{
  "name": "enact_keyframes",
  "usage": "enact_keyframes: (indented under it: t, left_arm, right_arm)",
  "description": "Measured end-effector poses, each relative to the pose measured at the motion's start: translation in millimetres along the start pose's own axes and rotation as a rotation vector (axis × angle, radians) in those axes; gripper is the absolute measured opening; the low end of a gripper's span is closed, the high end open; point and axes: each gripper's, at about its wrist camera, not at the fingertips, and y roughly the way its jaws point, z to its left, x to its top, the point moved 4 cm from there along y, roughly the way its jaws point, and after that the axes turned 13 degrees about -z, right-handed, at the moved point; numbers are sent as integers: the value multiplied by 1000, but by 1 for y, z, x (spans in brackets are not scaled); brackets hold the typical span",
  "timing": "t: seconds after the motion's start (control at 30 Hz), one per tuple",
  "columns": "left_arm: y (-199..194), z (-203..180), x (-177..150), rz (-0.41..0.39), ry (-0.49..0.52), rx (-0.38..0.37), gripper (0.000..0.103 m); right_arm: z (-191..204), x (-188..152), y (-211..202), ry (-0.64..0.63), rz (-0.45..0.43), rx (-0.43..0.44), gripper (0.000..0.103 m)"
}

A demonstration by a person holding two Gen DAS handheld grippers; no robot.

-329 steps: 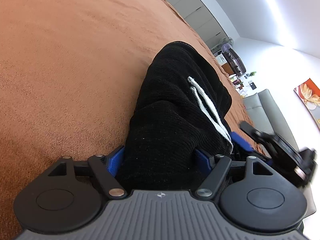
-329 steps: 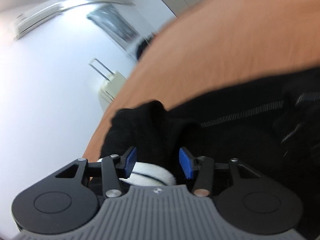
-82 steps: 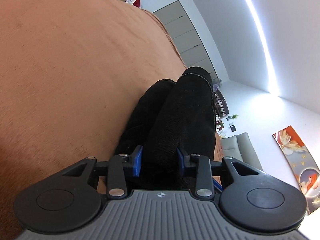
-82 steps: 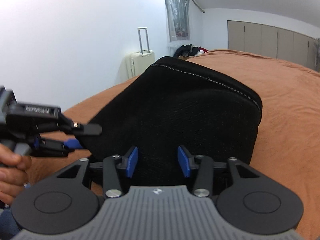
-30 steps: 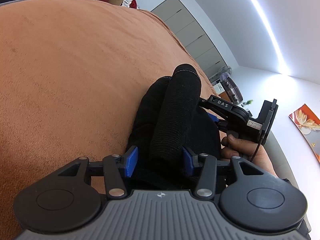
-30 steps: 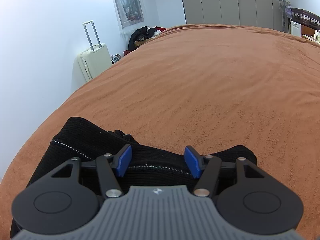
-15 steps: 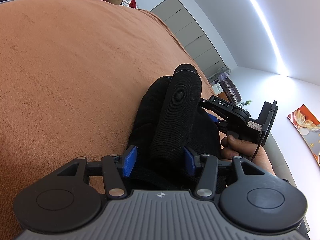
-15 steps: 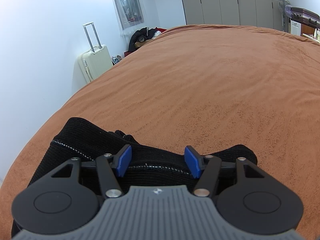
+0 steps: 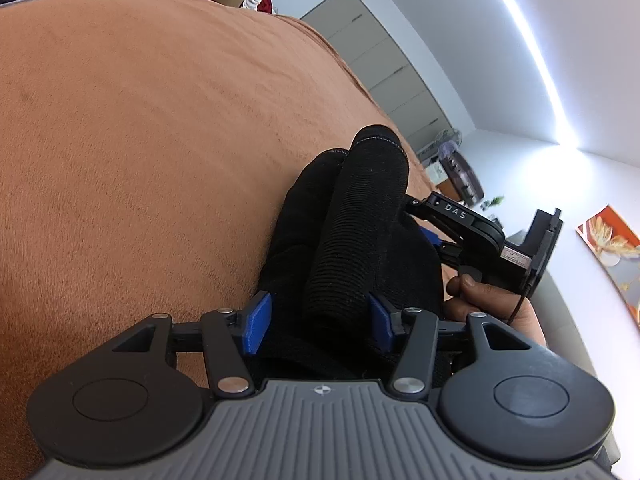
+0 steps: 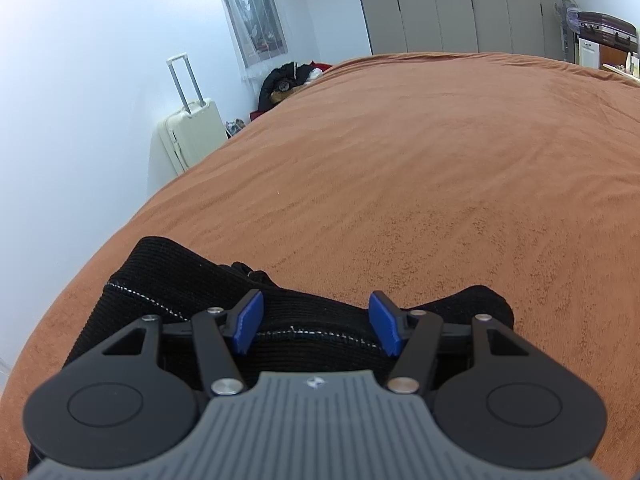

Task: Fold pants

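Left wrist view: my left gripper is opening around folded black pants on the orange bedspread; my right gripper gapes over them, cream suitcase beyond the bedspread.

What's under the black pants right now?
The orange bedspread lies under the folded black pants, showing all around them. Lower fabric layers peek out beneath the ribbed top fold; anything tucked inside is covered.

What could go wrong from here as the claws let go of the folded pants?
The left claw is opening around a raised ribbed roll of the black pants; once freed, that roll may slump and loosen the fold. The right claw sits open low over the stitched edge, so pulling back carelessly could snag it and drag the stack. The bundle also lies close to the near edge of the orange bedspread.
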Motion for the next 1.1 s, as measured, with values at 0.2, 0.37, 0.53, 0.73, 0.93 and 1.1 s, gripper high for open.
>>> enact_keyframes:
  t: [0.2,0.37,0.53,0.73,0.93,1.1]
  left_arm:
    - [-7,-23,36,-20,86,43,59]
    - [-11,-35,67,-61,115,27,76]
    - [5,-52,77,-48,184,13,83]
    - [36,-57,72,20,230,14,87]
    - [70,-54,61,134,235,25,88]
    - [96,-37,53,258,174,38,91]
  right_arm:
    - [19,-6,-35,-147,-74,-30,60]
    - [29,-30,-72,-270,-44,-9,64]
    - [26,-52,-110,-273,-1,16,64]
    - [-2,-68,-146,-47,48,88,64]
    - [-23,-81,-161,17,133,156,66]
    - [-54,-67,-169,132,134,168,71]
